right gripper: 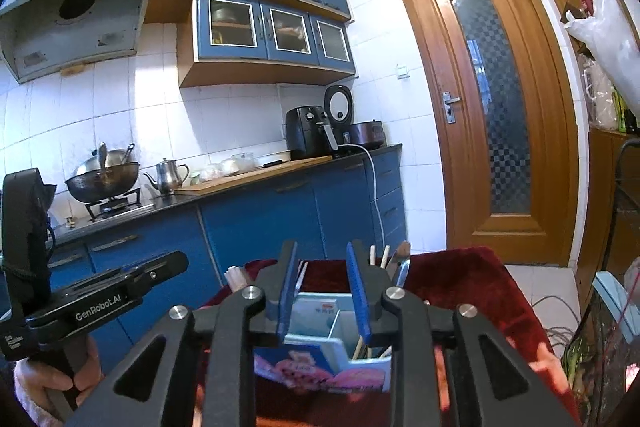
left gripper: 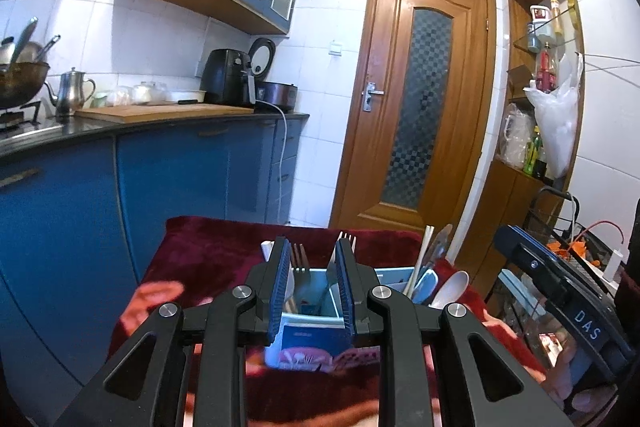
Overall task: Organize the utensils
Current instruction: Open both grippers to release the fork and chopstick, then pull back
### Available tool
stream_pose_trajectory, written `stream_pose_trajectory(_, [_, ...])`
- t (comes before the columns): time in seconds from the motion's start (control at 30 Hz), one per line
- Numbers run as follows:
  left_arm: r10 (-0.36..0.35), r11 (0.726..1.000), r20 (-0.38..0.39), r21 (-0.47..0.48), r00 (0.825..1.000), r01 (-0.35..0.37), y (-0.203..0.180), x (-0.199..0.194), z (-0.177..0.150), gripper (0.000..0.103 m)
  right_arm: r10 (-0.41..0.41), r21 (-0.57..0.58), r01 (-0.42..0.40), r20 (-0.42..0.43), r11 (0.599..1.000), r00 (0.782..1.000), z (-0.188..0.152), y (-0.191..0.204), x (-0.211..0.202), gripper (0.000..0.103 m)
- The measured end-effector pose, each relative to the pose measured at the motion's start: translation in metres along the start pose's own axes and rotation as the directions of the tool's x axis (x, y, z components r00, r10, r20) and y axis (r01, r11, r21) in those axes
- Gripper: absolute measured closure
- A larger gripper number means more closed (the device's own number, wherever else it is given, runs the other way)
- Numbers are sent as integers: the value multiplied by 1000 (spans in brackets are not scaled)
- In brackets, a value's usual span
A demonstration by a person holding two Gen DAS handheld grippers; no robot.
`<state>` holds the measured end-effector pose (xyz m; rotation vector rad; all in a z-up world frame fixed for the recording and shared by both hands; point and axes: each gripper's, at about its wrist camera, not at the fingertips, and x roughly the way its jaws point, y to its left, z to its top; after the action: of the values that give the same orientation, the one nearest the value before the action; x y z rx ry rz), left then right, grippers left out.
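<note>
A light blue utensil holder (left gripper: 312,331) with several compartments stands on a dark red cloth (left gripper: 208,247). Two forks (left gripper: 300,259) stand upright in its left part. Chopsticks (left gripper: 424,251) and a white spoon (left gripper: 454,289) lean in its right part. My left gripper (left gripper: 314,251) hovers just before the holder, open, with the forks seen through the gap and nothing pressed. In the right wrist view my right gripper (right gripper: 323,255) is likewise open in front of the holder (right gripper: 320,311), with the chopsticks (right gripper: 378,255) to its right and nothing between the pads.
Blue base cabinets (left gripper: 172,179) and a dark counter run along the left with a wok (right gripper: 102,179), a kettle (right gripper: 170,175), a cutting board (left gripper: 160,113) and an air fryer (left gripper: 228,81). A wooden door (left gripper: 416,99) stands behind. A cluttered shelf (left gripper: 544,75) is at the right.
</note>
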<state>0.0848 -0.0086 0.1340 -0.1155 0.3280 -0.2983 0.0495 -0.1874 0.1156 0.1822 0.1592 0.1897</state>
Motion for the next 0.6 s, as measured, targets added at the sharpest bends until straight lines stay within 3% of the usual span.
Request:
stream_pose_trajectory(0.27, [10,1000,4,20,1000,-10,-4,-44,-10,79,17,12,-17,-46,1000,999,-12,11,-33,74])
stream_pose_trajectory(0.4, [14,999,-9,30,1000,-14,-6,-60,-23,79,16,20,-15,-67,1000,998,-23,15,-50,64])
stream_pose_trajectory(0.6, [43,998,-26,43,999,-42,-5,-75,-51,57,-2,12,2,-80,1000,997,-43,18,-71,52])
